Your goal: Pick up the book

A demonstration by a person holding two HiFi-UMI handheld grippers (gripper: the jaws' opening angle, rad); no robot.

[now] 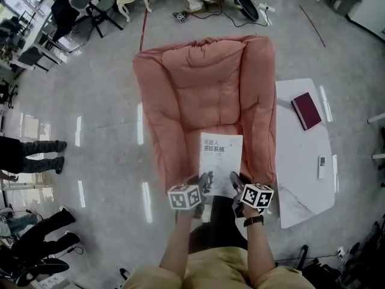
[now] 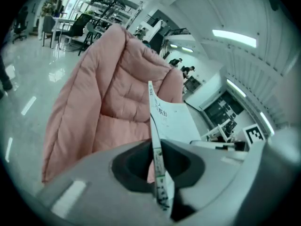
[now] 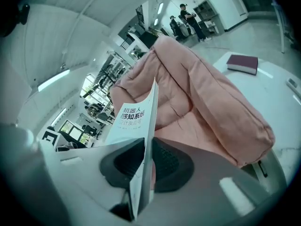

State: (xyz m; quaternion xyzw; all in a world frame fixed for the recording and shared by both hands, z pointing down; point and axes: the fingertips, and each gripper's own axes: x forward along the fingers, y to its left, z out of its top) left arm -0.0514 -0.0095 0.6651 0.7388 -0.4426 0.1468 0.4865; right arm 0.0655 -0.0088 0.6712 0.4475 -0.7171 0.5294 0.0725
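Over cushion [image 1: 204,89], left hand-held gripper [image 1: 206,180], right hand-held gripper [image 1: 235,180] pinch book [image 1: 221,152]; edge likely hidden.

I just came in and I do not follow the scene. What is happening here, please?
A person holds a gripper in each hand. The left gripper and the right gripper are both shut on the near edge of a white book, holding it over the seat of a pink padded chair. A dark red book and a small remote lie on the white table beside it.

Head view looks steeply down; all three views share the book [image 1: 221,160].
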